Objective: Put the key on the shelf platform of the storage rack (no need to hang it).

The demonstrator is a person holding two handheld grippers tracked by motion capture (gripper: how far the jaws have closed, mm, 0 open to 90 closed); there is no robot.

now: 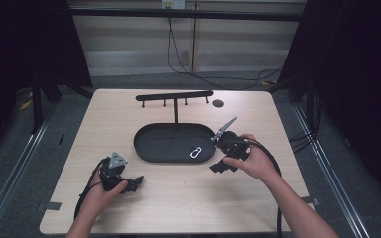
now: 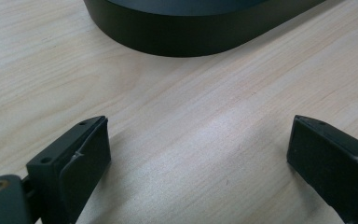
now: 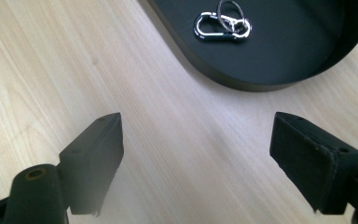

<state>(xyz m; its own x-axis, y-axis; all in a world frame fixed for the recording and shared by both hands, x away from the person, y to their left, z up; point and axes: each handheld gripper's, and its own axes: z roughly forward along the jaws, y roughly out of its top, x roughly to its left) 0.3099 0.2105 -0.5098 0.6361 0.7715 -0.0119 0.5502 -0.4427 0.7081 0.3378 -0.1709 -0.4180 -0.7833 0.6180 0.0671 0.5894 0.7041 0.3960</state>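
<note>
Both my grippers' fingers spread, empty: left gripper (image 1: 129,184), right gripper (image 1: 226,161). Carabiner keyring (image 3: 223,24) in tray (image 1: 151,148), near its right end. Likely next: right reaches in, pinches it.

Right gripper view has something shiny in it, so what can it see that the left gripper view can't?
Only the right gripper view looks into the black tray and sees the silver carabiner clip with its ring lying inside. Only the left gripper view sees the tray's outer wall from low down, with the inside hidden. Both share the light wooden table, part of the tray, and a pair of black jaws standing wide apart with nothing between them: the right gripper and the left gripper.
</note>
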